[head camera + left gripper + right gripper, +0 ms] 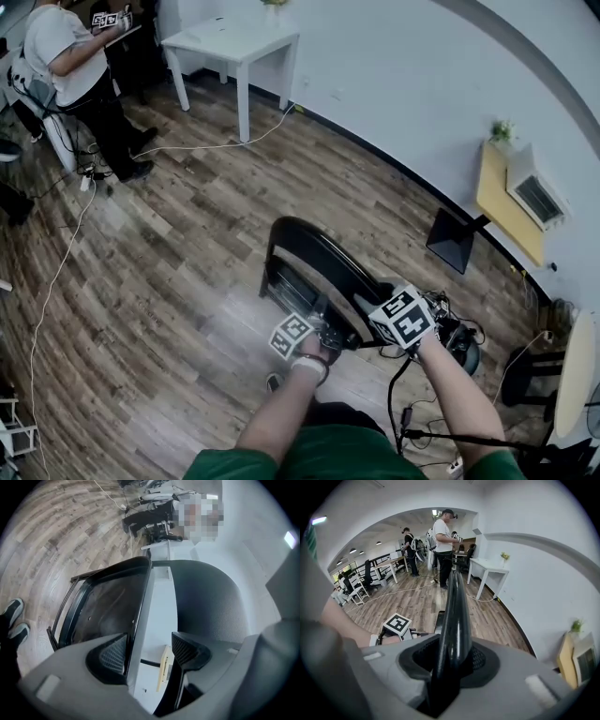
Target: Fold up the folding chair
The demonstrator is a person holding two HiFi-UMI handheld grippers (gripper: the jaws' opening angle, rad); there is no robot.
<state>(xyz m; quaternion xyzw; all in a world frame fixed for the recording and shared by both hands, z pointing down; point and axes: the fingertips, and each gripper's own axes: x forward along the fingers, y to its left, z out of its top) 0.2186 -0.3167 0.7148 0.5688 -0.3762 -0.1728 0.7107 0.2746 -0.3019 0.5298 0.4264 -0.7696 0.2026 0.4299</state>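
Right tongs (450, 660) tight on the folding chair (309, 246) back rim — left tongs (150, 653) wide beside the seat (105, 613)

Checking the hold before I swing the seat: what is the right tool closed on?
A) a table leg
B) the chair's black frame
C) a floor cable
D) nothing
B: in the right gripper view the right tool is clamped on the chair's black frame, a pad on each side.
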